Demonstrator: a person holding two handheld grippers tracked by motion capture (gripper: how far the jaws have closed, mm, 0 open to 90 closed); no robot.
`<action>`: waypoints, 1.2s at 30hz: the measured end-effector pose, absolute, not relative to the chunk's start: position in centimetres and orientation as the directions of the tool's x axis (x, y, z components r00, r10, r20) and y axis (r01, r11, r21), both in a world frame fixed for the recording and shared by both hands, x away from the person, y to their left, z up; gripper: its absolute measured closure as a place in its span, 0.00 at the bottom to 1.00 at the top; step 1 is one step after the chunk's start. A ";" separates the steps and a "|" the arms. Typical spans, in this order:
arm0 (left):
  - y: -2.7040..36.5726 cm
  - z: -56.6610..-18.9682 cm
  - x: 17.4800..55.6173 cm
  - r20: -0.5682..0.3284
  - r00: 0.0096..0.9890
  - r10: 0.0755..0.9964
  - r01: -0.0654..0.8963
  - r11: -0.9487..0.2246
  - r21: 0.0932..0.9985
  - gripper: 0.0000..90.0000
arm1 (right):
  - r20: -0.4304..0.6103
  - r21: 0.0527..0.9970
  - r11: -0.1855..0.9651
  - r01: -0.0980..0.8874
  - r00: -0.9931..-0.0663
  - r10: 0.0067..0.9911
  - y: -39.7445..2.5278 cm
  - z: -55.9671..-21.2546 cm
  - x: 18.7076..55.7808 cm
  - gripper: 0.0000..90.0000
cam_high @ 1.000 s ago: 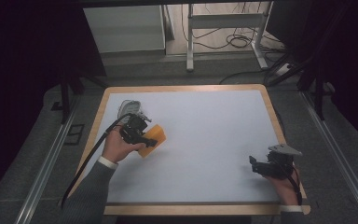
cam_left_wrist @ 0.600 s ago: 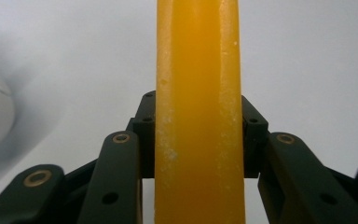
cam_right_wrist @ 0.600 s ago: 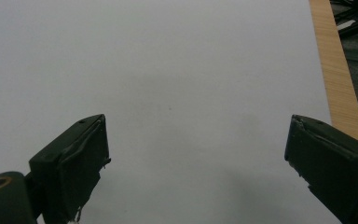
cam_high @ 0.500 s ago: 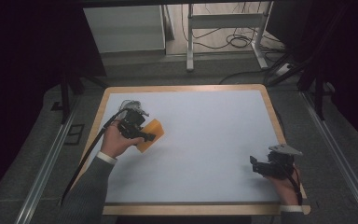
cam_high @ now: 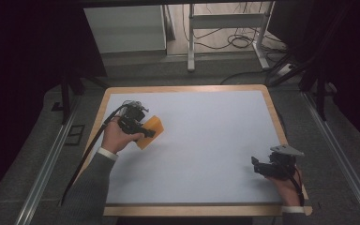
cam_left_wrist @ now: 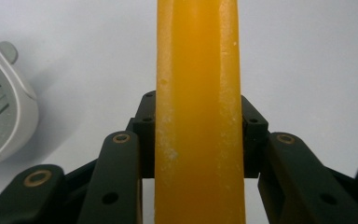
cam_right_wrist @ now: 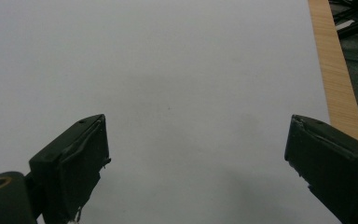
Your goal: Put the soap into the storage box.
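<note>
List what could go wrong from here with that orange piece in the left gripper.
1. The left gripper clamps the orange piece by its thin edge, with most of it sticking out past the jaws, so it might twist or slip if swung quickly.
2. A grey object lies close beside the left gripper, so a sideways move could knock it.
3. The right gripper, open and empty, sits near the table's wooden edge; it is probably too far away to catch a drop.

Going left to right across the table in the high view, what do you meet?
Left gripper, shut on the orange sponge near the left edge → bare white table surface → right gripper, jaws open, near the right edge.
</note>
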State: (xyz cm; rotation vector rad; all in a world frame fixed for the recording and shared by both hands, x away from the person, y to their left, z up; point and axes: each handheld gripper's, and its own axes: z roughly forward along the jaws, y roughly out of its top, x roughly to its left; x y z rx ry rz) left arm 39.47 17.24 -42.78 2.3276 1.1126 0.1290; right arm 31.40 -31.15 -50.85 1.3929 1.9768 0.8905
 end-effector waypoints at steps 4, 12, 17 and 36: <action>17.4 -42.6 39.9 -0.154 0.645 0.748 0.697 -0.494 0.520 0.68 | -0.067 0.777 0.241 0.581 -0.305 0.950 -31.2 -50.9 31.4 0.07; 17.9 -41.9 40.6 -0.144 0.630 0.763 0.704 -0.483 0.521 0.68 | -0.064 0.778 0.235 0.582 -0.299 0.952 -31.4 -50.8 31.4 0.07; 18.0 -41.6 41.1 -0.145 0.624 0.768 0.707 -0.475 0.524 0.68 | -0.061 0.778 0.232 0.585 -0.296 0.953 -31.5 -50.9 31.4 0.07; 18.6 -41.4 42.5 -0.147 0.592 0.793 0.726 -0.445 0.525 0.68 | -0.062 0.780 0.233 0.581 -0.298 0.953 -31.5 -50.8 31.4 0.07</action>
